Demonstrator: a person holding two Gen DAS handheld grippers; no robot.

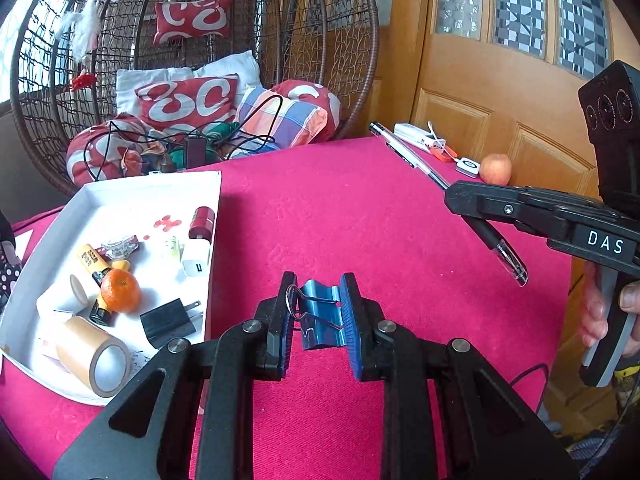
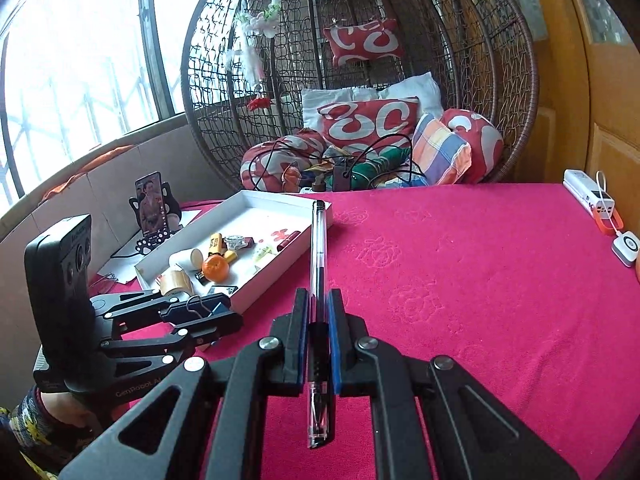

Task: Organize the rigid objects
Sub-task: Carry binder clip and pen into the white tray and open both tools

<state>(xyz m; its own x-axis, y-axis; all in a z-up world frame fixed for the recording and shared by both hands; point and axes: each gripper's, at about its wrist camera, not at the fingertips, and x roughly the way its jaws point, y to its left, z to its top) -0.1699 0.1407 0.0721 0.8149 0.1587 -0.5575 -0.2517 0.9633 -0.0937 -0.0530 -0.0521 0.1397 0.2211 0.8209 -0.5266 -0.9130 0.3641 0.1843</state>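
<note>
My left gripper (image 1: pixel 320 312) is shut on a blue binder clip (image 1: pixel 320 320) with wire handles, held above the pink tablecloth just right of the white tray (image 1: pixel 152 188). It also shows in the right wrist view (image 2: pixel 208 310). My right gripper (image 2: pixel 318 332) is shut on a clear pen (image 2: pixel 319 264) that points away over the cloth. In the left wrist view that gripper (image 1: pixel 460 196) holds the pen (image 1: pixel 408 160) at the right. The tray holds a tangerine (image 1: pixel 120 290), tape roll (image 1: pixel 94 354), black charger (image 1: pixel 168 322), white charger (image 1: pixel 197 262) and other small items.
A pink cloth (image 1: pixel 360 216) covers the table. An apple (image 1: pixel 495 169), a white power bank (image 2: pixel 588 194) and a small white device (image 2: pixel 627 245) lie at the right edge. A phone on a stand (image 2: pixel 151 208) is left of the tray. A wicker chair with cushions (image 2: pixel 372 120) stands behind.
</note>
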